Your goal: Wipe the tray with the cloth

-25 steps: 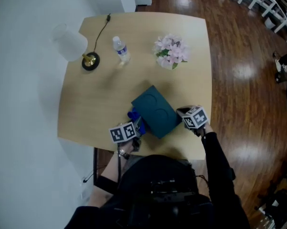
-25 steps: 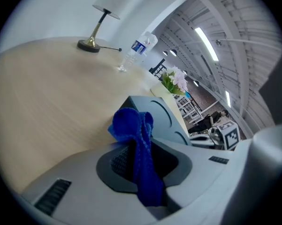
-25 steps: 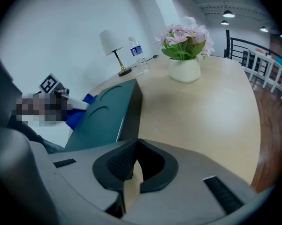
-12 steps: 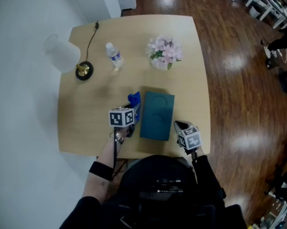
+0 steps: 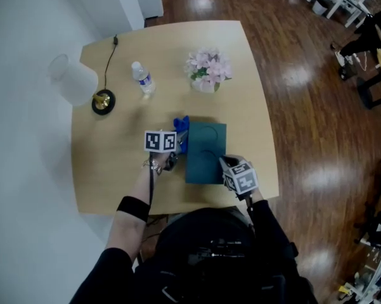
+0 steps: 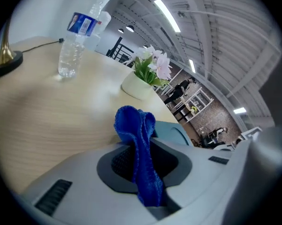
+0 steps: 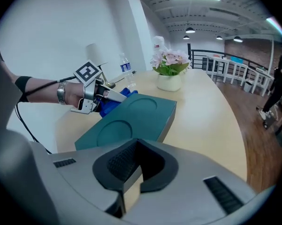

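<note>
L gripper point(image 5: 176, 145) is clenched on the blue cloth point(image 5: 181, 128), which bunches up past its tips at the left edge of the teal tray point(image 5: 206, 147). R gripper point(image 5: 225, 163) has its jaws pressed together w/ nothing between (tips just beside the tray's near right corner). Tray lies flat on the table point(image 5: 114, 170), near the flower pot point(image 5: 206, 75).
</note>
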Motion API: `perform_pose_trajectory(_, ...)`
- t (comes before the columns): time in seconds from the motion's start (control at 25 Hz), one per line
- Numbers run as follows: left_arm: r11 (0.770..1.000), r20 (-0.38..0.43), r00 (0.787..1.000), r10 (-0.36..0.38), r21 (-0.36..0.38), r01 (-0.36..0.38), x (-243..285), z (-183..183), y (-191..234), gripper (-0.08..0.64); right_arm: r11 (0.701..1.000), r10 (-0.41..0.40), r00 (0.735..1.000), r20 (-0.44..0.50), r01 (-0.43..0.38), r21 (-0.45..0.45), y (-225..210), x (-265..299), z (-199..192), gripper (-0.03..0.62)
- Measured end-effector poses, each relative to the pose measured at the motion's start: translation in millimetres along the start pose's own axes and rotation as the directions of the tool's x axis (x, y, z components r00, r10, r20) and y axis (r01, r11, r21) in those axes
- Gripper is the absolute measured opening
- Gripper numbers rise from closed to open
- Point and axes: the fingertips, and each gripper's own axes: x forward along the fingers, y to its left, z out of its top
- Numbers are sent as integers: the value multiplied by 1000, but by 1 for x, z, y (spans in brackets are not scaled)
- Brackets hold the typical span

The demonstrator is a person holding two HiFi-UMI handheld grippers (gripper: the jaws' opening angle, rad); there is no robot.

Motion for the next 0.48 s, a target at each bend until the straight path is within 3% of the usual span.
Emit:
perform_pose_trajectory(0.28,984,3,986,-168,-52,168,-33,-42,-28,74,1000,-15,999,-34,15,-13,-3,0,0,9)
perform_pose_trajectory(0.48,979,4,981,-191,-76,191,-63,-91,-51,74,1000,-27,999,-25,27,0,-4,0,0,11)
